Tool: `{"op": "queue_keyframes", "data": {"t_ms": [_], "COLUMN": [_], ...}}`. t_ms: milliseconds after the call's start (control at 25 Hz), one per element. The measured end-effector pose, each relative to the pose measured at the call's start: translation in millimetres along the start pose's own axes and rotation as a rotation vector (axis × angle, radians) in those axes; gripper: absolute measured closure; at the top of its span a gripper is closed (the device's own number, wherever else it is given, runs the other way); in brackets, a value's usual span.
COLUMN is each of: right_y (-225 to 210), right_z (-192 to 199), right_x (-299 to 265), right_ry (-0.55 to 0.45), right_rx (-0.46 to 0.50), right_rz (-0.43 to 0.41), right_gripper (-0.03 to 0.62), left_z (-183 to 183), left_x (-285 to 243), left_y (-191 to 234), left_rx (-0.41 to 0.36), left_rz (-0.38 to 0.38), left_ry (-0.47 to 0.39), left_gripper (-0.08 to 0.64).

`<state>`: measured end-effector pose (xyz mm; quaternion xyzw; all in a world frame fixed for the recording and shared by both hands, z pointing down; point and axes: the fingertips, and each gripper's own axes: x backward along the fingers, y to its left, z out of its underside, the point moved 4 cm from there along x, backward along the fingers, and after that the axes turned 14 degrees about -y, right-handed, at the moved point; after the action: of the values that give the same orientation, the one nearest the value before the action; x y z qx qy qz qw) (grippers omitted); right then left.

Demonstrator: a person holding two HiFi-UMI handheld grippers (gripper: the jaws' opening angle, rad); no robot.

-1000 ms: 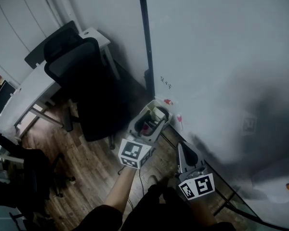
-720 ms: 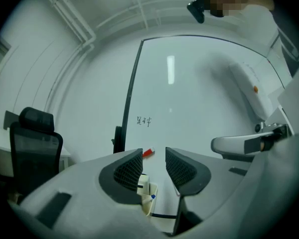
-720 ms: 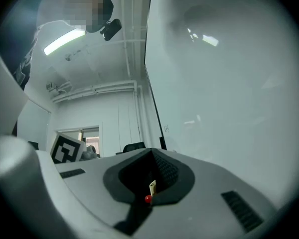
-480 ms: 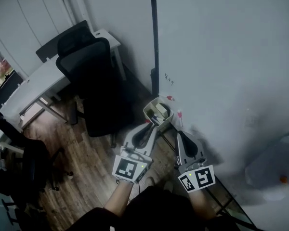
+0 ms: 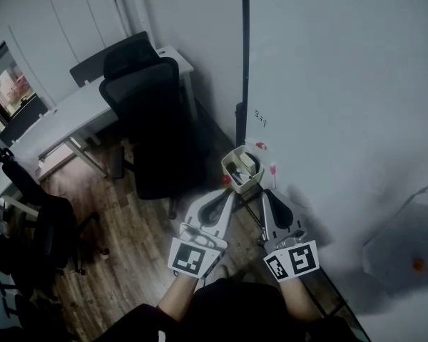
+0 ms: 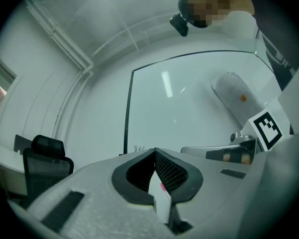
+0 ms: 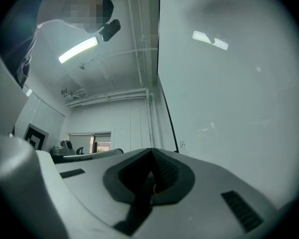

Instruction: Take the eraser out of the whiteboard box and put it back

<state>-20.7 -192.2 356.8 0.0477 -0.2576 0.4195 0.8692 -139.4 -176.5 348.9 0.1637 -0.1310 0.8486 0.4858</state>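
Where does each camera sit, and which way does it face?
Head view: on the head, steeply down at left gripper, right gripper, forearm, whiteboard box.
Left gripper view: on it, along its shut jaws toward the whiteboard; person above.
Right gripper view: on it, along shut jaws beside the whiteboard; person above.
All share the whiteboard.

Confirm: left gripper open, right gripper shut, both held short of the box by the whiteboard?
Not quite. The left gripper is shut, not open: the left gripper view shows its jaws tip to tip, having just closed, with nothing gripped. The rest holds: the right gripper is shut, and both sit short of the box by the whiteboard.
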Motion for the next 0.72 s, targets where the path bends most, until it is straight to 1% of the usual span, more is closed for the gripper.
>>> {"op": "queue_keyframes", "data": {"t_ms": [280,720], "right_y": [1.0,2.4], "right_z": [-1.0,0.6], "right_x": [2.0,2.4], "right_ry": [0.005,0.001], "right_rx": [0.019,0.008], "right_rz": [-0.014,-0.01], "right_gripper": [0.591,0.591], "left_z": [-0.1,0.7], "left_x": [2.2,4.6], "left_y": [-3.3,1.0], "left_rx": [-0.001,0.008], "left_rz": [-0.015,-0.024], "left_ry": [-0.004,0.002], "left_gripper": [0.555,0.555]}}
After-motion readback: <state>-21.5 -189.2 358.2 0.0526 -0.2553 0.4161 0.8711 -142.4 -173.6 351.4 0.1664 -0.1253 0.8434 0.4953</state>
